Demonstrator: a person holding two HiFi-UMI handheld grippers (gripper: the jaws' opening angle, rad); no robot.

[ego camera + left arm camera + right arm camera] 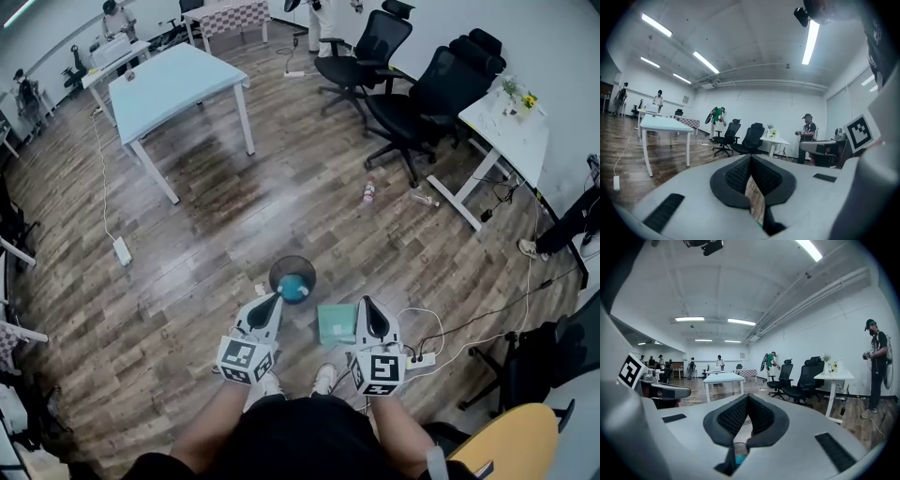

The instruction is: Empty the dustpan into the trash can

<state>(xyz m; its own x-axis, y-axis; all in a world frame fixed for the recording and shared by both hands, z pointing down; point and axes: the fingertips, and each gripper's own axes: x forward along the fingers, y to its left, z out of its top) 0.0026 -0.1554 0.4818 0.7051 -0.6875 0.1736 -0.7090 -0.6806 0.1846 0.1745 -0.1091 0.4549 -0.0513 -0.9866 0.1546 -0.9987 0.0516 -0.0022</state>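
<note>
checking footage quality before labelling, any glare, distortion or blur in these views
Head view: strong fisheye bending, with a pale glare patch on the wooden floor near the table. Left gripper view: ceiling strip lights blown out, dark rounded corners. Right gripper view: same vignette, room sharp, light even.

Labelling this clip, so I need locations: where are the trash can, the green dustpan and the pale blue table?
trash can (281, 266): head view, dark wall near its rim.
dustpan (336, 324): head view, middle of the green pan.
table (173, 80): head view, bare middle of its top.
</note>
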